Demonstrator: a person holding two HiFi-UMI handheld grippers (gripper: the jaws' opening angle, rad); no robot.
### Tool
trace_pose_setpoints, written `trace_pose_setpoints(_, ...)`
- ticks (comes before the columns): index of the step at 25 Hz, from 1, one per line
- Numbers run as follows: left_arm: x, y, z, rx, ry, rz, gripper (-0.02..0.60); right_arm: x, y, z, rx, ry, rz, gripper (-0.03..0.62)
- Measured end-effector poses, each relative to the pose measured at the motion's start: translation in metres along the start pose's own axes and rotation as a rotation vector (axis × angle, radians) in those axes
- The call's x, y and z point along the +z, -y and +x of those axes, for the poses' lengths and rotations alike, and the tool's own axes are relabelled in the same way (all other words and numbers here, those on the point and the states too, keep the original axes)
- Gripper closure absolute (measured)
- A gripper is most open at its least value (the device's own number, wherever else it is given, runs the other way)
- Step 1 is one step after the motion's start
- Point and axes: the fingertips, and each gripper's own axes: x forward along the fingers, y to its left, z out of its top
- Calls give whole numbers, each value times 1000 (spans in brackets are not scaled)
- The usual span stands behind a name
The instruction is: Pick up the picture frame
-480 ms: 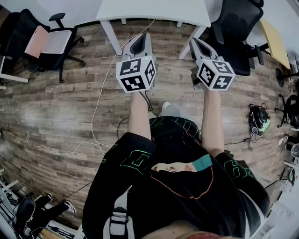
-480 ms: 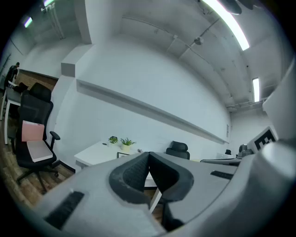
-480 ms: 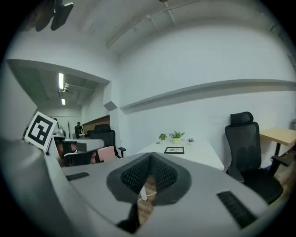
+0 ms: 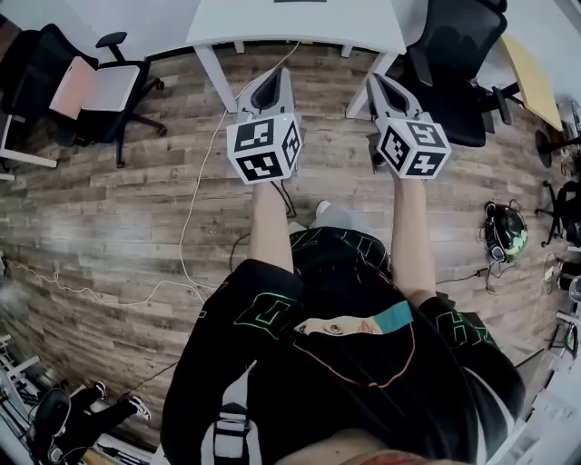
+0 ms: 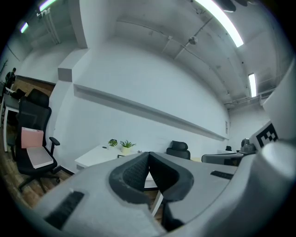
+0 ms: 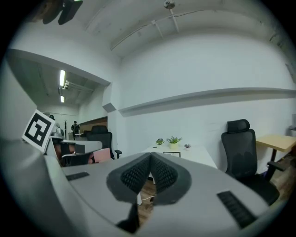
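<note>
Picture frame (image 6: 171, 154) on the white worktop (image 6: 203, 159), beside small potted plants (image 6: 173, 140), left gripper (image 5: 149, 155) and right gripper (image 6: 150, 157) short of the worktop, jaws of both clenched together, empty

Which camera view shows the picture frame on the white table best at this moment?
The right gripper view: the picture frame shows whole on the white table, above that gripper's fingers. The left gripper view gives only a dark corner of it beside the fingers; the head view, a dark sliver at the top edge.
</note>
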Motion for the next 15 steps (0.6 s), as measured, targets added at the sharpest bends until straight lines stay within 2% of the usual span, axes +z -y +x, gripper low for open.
trace_pose_setpoints(9, -5, -6, 5, 26, -9, 4, 574, 1, 12, -7, -40, -6, 5, 589)
trace_pose_setpoints(15, -2, -15, 6, 57, 3, -11, 574, 3, 8, -3, -36, -23, -37, 589)
